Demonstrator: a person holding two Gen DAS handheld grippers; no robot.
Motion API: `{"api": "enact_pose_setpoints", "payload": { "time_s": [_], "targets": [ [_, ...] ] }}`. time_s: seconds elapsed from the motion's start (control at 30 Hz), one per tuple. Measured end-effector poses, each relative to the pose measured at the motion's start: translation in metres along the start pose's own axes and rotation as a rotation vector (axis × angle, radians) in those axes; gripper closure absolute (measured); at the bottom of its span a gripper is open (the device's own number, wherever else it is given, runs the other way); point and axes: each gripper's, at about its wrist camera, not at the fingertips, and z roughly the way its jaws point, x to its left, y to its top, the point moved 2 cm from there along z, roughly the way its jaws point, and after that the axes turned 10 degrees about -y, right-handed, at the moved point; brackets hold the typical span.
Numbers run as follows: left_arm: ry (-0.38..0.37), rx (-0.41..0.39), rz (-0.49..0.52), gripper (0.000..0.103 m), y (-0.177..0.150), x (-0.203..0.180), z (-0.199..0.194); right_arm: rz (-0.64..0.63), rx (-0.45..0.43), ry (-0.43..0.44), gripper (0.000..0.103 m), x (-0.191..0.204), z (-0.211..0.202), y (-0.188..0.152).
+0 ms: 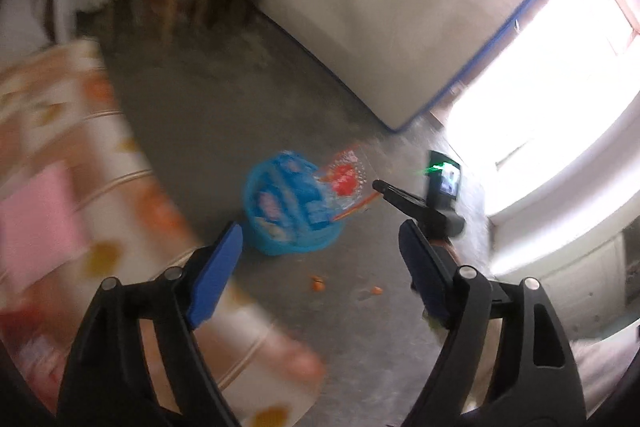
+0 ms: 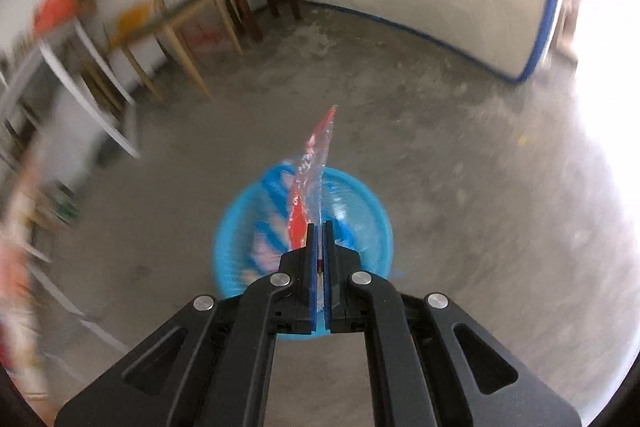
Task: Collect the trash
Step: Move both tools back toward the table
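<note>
Fingers on my left gripper (image 1: 320,267) are standing spread and empty while I'm watching my right gripper (image 1: 376,185) carrying a wrapper (image 1: 346,181) over the blue bin (image 1: 288,211). From the right wrist, I'm pinching that wrapper (image 2: 310,179) by its bottom edge; it's looking light, crinkly and slippery, standing up directly above the bin (image 2: 360,195).
</note>
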Motion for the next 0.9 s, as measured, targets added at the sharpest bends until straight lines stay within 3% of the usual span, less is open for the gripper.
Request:
{"api": "enact_pose_setpoints", "payload": {
  "time_s": [0.1,0.17,0.23,0.27,0.37,0.43,0.67,0.83,0.9],
  "targets": [
    [0.086,-0.057,-0.014,0.026,-0.030,0.014,-0.048,-0.148,0.064,-0.132,0.097,0.037,0.061,-0.010],
    [0.123,-0.096,-0.076,0.026,-0.055,0.032,-0.080,-0.206,0.205,-0.131,0.083,0.051,0.105,-0.024],
    [0.146,-0.136,-0.138,0.026,-0.073,0.047,-0.106,-0.211,0.308,-0.167,0.081,0.051,0.133,-0.034],
    [0.150,-0.157,-0.159,0.026,-0.080,0.052,-0.116,-0.184,0.315,-0.166,0.081,0.047,0.135,-0.034],
    [0.184,-0.228,-0.201,0.026,-0.099,0.067,-0.147,-0.014,0.311,-0.079,0.067,0.023,0.124,-0.028],
    [0.198,-0.261,-0.218,0.025,-0.113,0.077,-0.161,0.064,0.308,-0.051,0.066,0.005,0.114,-0.024],
    [0.196,-0.336,-0.298,0.025,-0.136,0.100,-0.187,0.187,0.278,-0.001,0.064,-0.031,0.075,-0.026],
    [0.236,-0.360,-0.278,0.025,-0.155,0.101,-0.203,0.205,0.246,0.097,0.061,-0.032,0.028,-0.043],
    [0.250,-0.364,-0.271,0.022,-0.165,0.100,-0.211,0.190,0.226,0.151,0.055,-0.024,0.003,-0.050]
  ]
}}
